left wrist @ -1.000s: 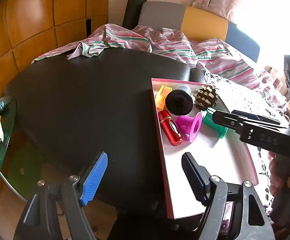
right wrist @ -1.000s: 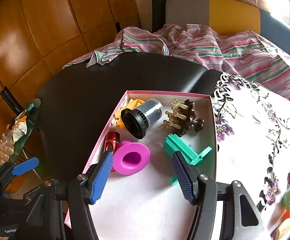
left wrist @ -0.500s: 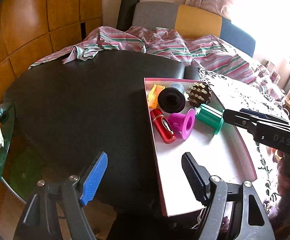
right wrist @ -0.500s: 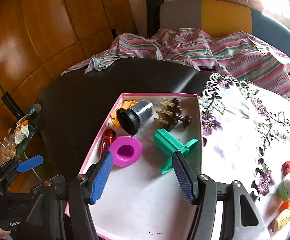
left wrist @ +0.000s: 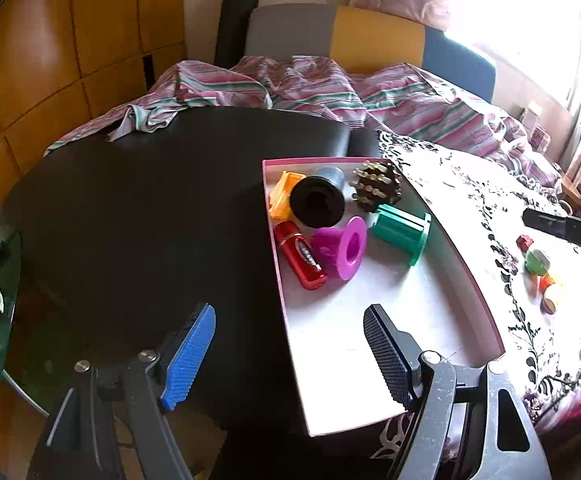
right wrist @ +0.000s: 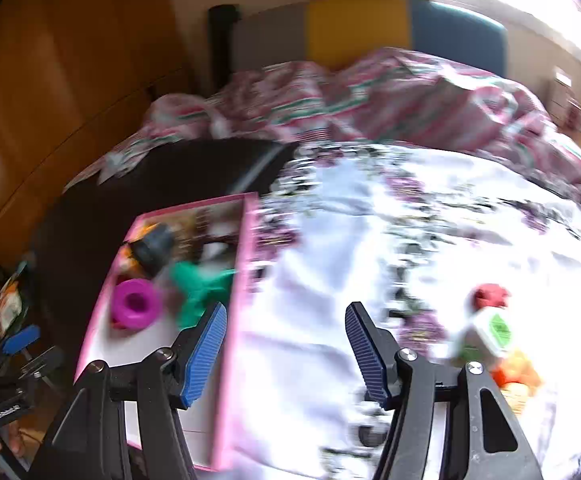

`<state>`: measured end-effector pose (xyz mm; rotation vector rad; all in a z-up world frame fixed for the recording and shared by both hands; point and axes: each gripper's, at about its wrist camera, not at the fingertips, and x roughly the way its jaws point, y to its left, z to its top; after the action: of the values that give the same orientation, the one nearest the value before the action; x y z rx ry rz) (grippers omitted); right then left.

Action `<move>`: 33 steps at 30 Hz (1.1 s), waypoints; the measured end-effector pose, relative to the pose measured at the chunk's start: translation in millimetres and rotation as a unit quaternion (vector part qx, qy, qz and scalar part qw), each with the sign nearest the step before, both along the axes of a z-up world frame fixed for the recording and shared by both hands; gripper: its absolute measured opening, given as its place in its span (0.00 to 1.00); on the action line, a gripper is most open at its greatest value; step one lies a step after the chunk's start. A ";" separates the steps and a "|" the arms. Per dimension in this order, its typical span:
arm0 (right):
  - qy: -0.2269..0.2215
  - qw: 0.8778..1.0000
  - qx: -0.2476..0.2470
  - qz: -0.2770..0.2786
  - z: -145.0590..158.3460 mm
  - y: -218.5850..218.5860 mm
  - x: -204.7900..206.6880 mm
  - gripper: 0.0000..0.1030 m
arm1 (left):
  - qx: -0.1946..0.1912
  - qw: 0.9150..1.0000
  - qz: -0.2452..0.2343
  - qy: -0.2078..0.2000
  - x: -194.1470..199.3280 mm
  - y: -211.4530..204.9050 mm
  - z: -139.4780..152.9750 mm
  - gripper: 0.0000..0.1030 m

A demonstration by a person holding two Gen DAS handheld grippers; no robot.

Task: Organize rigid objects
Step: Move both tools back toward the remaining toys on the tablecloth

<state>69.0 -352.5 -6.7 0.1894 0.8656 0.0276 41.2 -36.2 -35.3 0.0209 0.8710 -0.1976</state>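
Pink-rimmed tray (left wrist: pixel 456 256) with a white floor lies where the black tabletop (left wrist: pixel 138 216) meets the floral tablecloth (left wrist: pixel 486 200), its left rim over the dark surface and its right rim on the cloth. All its contents crowd the far end. An orange piece (left wrist: pixel 284 194) sits in the far left corner; a black-capped grey cylinder (left wrist: pixel 317 202) lies just beside it, and a dark brown studded piece (left wrist: pixel 378 186) sits near the far right corner. Nearer, along the left rim, lies a red piece (left wrist: pixel 300 254), with a magenta spool (left wrist: pixel 340 252) touching it and a green spool (left wrist: pixel 402 232) on its side toward the right rim. The near half of the tray floor is bare.

Left gripper (left wrist: pixel 288 354) hangs over the tray's near left corner with its jaws apart and nothing between them, one finger over the black top and the other over the tray floor.

Right gripper (right wrist: pixel 286 354) is likewise released and holds nothing; its view is blurred, with its jaws over the cloth just beside the tray's right rim. On the cloth toward the right edge lies a loose cluster of small pieces well apart from the tray: a red one (right wrist: pixel 490 296), a white and green one (right wrist: pixel 492 332) and orange ones (right wrist: pixel 516 370)

A striped sheet (left wrist: pixel 322 92) is bunched beyond the table's far edge
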 end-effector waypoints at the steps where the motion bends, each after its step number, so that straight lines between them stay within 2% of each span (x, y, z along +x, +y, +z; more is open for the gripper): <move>1: -0.001 1.000 -0.002 -0.016 0.2 -11.5 -2.6 0.61 | 0.001 1.000 -0.003 0.000 0.4 -2.7 0.6 0.75; 7: -0.007 0.990 0.002 -0.139 -7.5 -89.6 -21.7 0.61 | 0.007 1.000 -0.026 -0.003 2.3 -20.9 3.6 0.75; 11: 0.007 0.969 0.055 -0.241 -24.1 -137.9 -36.1 0.61 | 0.011 0.999 -0.047 -0.008 4.0 -36.8 7.2 0.75; 13: -0.003 0.962 0.068 -0.264 -22.8 -149.4 -40.5 0.61 | 0.011 0.998 -0.059 -0.011 5.5 -46.8 9.2 0.75; 17: -0.011 0.953 0.093 -0.287 -21.9 -162.7 -48.5 0.61 | 0.014 0.996 -0.084 -0.014 8.3 -69.3 12.1 0.75; 33: -0.002 0.934 0.148 -0.325 -31.9 -186.8 -59.5 0.61 | 0.019 0.986 -0.163 -0.011 14.7 -149.7 14.7 0.75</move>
<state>9.4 -539.2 -38.6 0.7535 0.7563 -0.4633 55.9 -185.8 -20.6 0.2025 0.8455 -0.4862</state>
